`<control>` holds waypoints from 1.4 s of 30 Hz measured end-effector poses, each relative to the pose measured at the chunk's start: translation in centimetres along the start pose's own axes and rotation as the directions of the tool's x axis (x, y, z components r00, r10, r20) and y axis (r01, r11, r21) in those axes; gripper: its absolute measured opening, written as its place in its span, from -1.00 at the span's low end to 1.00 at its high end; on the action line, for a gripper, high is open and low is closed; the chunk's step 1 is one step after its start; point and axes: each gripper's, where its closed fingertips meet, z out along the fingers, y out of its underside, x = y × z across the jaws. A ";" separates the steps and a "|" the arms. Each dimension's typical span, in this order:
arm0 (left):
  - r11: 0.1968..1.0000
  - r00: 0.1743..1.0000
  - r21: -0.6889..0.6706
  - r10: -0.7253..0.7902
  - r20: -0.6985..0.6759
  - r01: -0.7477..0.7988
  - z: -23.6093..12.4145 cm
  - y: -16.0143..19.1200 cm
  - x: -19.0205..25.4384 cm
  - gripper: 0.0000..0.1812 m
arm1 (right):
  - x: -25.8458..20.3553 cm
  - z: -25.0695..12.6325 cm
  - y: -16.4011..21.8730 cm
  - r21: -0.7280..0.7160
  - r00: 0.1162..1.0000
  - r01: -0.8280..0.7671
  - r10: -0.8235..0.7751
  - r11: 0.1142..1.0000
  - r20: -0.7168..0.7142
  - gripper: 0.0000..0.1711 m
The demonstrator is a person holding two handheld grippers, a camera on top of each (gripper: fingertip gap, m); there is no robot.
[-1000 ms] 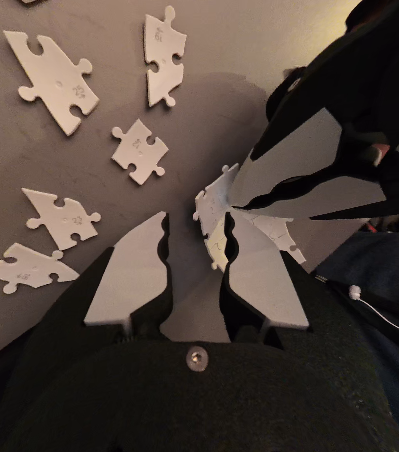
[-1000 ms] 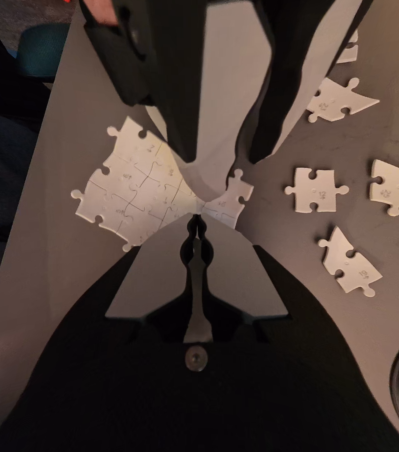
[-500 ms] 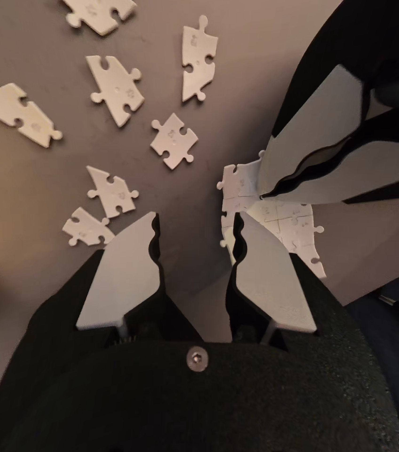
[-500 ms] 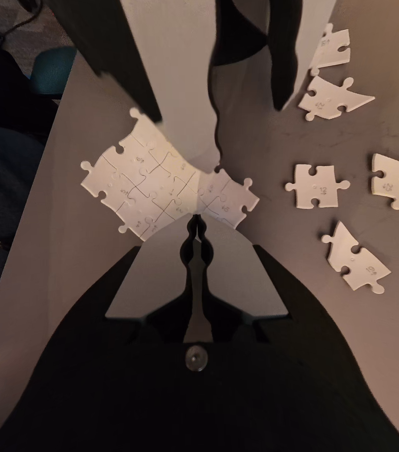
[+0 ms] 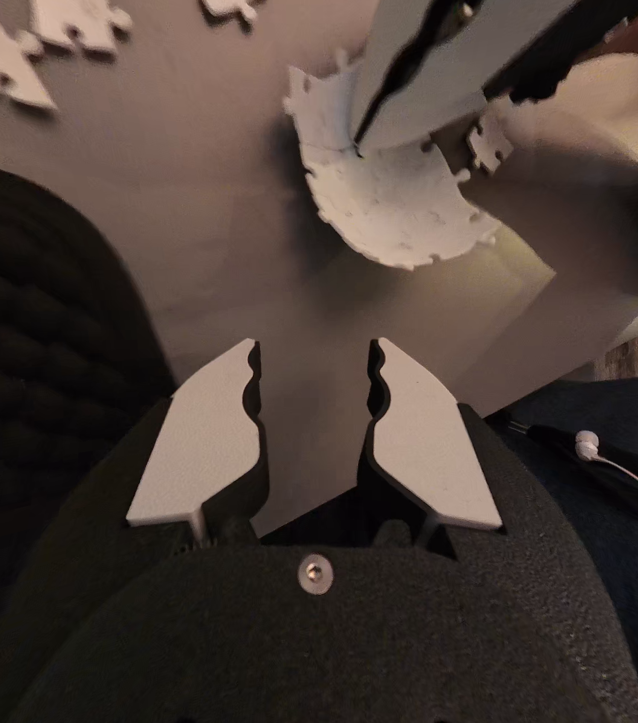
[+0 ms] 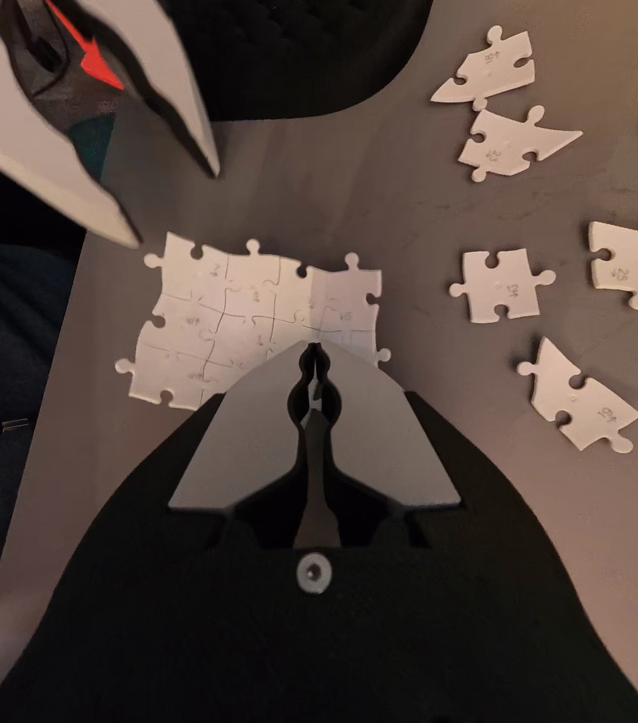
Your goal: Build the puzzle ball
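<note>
Left gripper (image 5: 314, 344) withdrew open; right gripper (image 6: 313, 345) pinches one assembled section (image 6: 231, 313); six loose pieces.

Grey matte worktop (image 6: 407, 203), dimly lit with warm light. A black quilted seat (image 6: 290, 58) adjoins its far edge.
</note>
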 end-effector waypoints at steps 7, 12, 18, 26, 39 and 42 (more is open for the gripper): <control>0.996 0.997 0.055 0.069 -0.032 -0.067 2.5 -0.6 3.0 -0.37 | 0.0 -0.1 0.1 -0.008 0.999 -0.035 0.035 0.999 -0.014 -0.99; 0.992 0.998 0.116 0.051 -0.025 -0.048 3.1 -2.3 2.6 -0.38 | -0.1 -0.1 0.1 0.001 0.999 -0.053 0.053 0.999 -0.007 -0.99; 0.989 0.998 0.135 0.057 -0.032 -0.052 3.2 -2.9 2.6 -0.39 | 0.1 -0.4 0.5 -0.007 0.998 -0.060 0.060 0.998 -0.002 -0.97; 0.983 0.994 0.150 0.109 -0.026 -0.104 3.3 -3.3 2.7 -0.38 | 0.1 -0.5 0.6 -0.001 0.997 -0.067 0.067 0.998 0.031 -0.98; 0.974 0.984 0.145 0.180 -0.017 -0.175 3.7 -3.5 3.1 -0.41 | 0.2 -0.4 0.6 0.013 0.999 -0.040 0.040 0.999 -0.004 -0.98; 0.973 0.984 0.159 0.174 -0.040 -0.165 3.7 -3.6 3.3 -0.42 | 0.2 -0.3 0.6 0.008 0.999 -0.025 0.025 1.000 -0.024 -0.98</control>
